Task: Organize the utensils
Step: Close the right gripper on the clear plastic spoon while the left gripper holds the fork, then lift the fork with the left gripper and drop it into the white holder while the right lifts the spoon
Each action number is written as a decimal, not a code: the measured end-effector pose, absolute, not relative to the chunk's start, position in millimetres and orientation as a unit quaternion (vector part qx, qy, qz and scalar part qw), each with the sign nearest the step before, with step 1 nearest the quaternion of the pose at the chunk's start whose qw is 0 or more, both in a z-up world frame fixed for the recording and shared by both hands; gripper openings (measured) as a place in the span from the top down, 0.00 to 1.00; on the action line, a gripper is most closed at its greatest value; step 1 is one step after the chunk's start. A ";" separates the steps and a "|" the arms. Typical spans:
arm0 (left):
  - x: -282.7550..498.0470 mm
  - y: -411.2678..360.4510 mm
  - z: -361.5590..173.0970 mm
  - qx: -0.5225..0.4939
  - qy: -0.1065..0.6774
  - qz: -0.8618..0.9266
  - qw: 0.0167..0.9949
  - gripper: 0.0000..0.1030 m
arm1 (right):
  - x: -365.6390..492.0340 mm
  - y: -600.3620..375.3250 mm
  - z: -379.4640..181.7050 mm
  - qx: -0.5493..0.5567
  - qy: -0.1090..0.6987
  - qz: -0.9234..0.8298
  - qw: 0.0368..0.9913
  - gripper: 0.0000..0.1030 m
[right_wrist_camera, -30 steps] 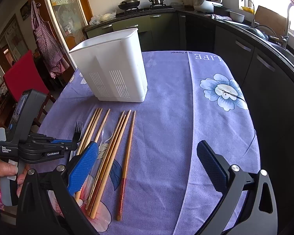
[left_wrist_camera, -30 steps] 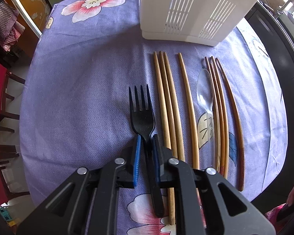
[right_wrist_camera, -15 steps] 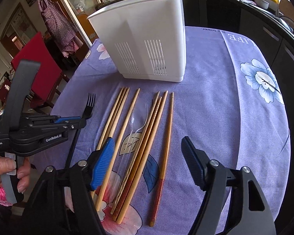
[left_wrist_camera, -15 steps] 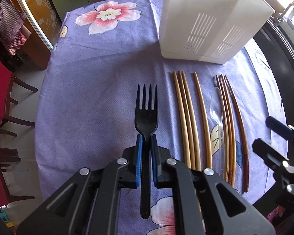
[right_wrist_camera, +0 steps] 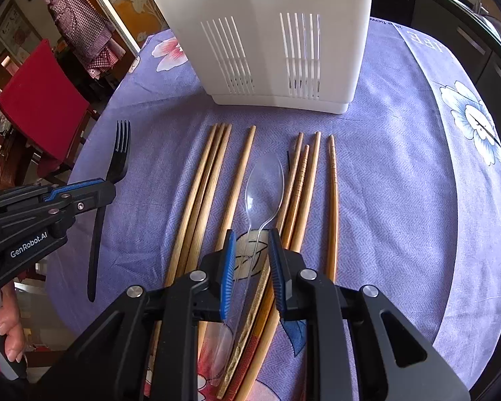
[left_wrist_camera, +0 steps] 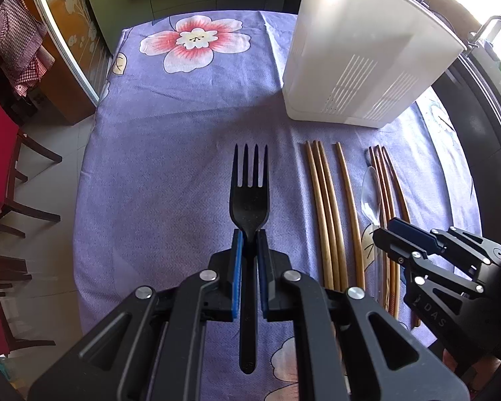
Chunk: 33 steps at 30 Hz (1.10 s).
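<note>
Fork [left_wrist_camera: 249,197] clamped by left gripper [left_wrist_camera: 249,234], lifted for the white holder [left_wrist_camera: 360,67]; right gripper [right_wrist_camera: 250,237] just closing astride clear spoon [right_wrist_camera: 263,187], pads not yet pressing.

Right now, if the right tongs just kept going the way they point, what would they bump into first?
Probably the clear plastic spoon: its thin handle runs between the right tongs, whose jaws have just been closing around it. The purple tablecloth lies directly beneath.
</note>
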<state>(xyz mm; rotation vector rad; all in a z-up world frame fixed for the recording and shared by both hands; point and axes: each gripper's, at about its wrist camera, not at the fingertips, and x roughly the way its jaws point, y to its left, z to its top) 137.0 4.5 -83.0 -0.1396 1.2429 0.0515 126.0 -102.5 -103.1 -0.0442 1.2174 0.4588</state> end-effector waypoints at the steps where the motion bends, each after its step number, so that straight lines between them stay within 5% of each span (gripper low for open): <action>1: 137.3 5.3 -82.8 -0.066 0.581 0.023 0.811 0.91 | 126.8 -101.9 -103.9 -0.020 0.568 0.210 0.795 0.82; 21: 134.5 -0.8 -76.9 -0.063 0.569 0.000 0.820 0.91 | 121.4 -74.4 -110.2 -0.043 0.553 0.186 0.811 0.91; 33: 121.7 -8.2 -5.6 -0.074 0.472 -0.027 0.878 0.91 | 98.4 -129.5 -9.0 0.060 0.411 0.241 0.877 0.91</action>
